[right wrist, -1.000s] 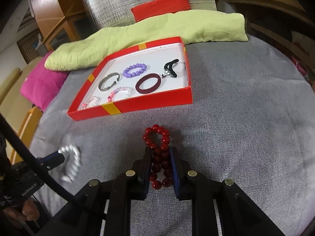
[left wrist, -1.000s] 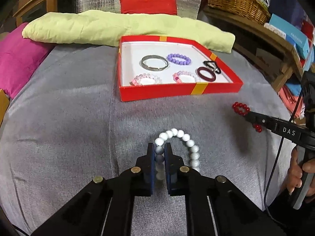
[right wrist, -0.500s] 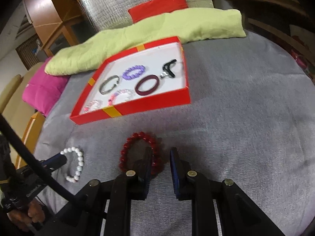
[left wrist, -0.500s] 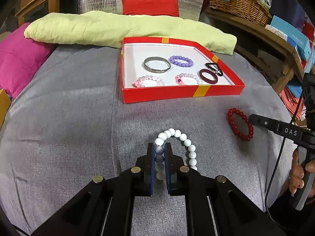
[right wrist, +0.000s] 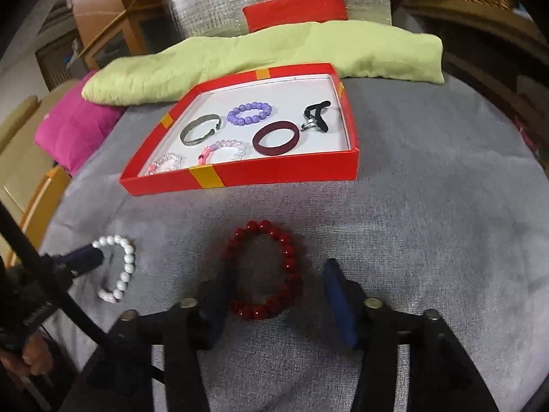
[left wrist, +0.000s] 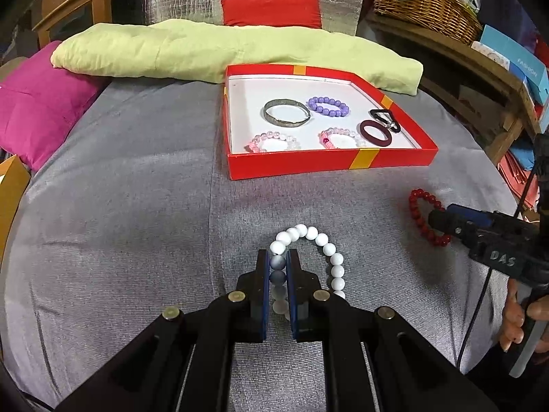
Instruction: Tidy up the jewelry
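Gripping, left gripper [left wrist: 277, 276]: its fingers were closed on one side of the white bead bracelet [left wrist: 324, 250], pinching a couple of beads between the blue pads while the rest of the loop lay on the grey cloth.
Right gripper [right wrist: 279, 304]: its fingers had just been opening and stood apart on either side of the red bead bracelet [right wrist: 266, 267]; the pads did not press it.
Red bead bracelet: it lay flat on the grey cloth as a round loop, in front of the red box [right wrist: 284, 173] and apart from it.
White bead bracelet: in the right wrist view it sat to the left of the red one, well apart, with the left gripper's tip at its near-left edge.
Red box: a shallow open box with a white floor and yellow bands on its walls, standing on the cloth beyond both bracelets.
Inside the box: a silver bangle [left wrist: 286, 113], a purple bead bracelet [left wrist: 328, 106], two pale pink bead bracelets [left wrist: 272, 142] side by side at the front, a dark maroon ring bangle [left wrist: 375, 133], and a black looped piece [left wrist: 384, 118] touching it near the right wall.
Behind the box: a pale green cushion [left wrist: 206, 51], a magenta cushion [left wrist: 37, 103] to the left, a small red cushion [left wrist: 271, 10] farther back.
Person: a hand [left wrist: 521, 319] held the right gripper's handle at the right edge of the left wrist view.
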The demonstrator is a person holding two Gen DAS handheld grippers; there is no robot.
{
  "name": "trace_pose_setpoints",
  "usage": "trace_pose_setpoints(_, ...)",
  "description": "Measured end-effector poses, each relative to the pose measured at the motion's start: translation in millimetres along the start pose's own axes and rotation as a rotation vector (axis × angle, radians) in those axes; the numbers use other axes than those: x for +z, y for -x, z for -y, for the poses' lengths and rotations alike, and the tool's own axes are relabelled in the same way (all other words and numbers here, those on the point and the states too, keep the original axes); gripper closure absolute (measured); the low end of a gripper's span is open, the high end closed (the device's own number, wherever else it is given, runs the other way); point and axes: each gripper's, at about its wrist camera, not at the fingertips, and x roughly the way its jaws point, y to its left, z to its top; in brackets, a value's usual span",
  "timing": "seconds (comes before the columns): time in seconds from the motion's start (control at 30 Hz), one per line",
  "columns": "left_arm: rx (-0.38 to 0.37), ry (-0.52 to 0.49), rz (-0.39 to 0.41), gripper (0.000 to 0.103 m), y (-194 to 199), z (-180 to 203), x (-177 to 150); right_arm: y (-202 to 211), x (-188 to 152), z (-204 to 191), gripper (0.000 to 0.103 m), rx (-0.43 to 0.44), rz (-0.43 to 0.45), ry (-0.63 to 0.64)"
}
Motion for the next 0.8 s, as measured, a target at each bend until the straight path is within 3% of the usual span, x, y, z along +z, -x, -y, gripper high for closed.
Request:
trace_pose_setpoints(0.2,0.036,-0.028,0.015,0.093,4,4,0,-4,-2,-14,0.083,-0.087,0.018,0.091)
trace_pose_setpoints(0.3,0.039,-0.038,0.027,0.093,7,5,1,-5,-4,-21,0.09,-0.101,0.025,0.129)
trace_pose_setpoints(0.8,0.069,-0.056,0.048,0.093,12,7,3,3,-3,-32,0.092,-0.005,0.083,0.118)
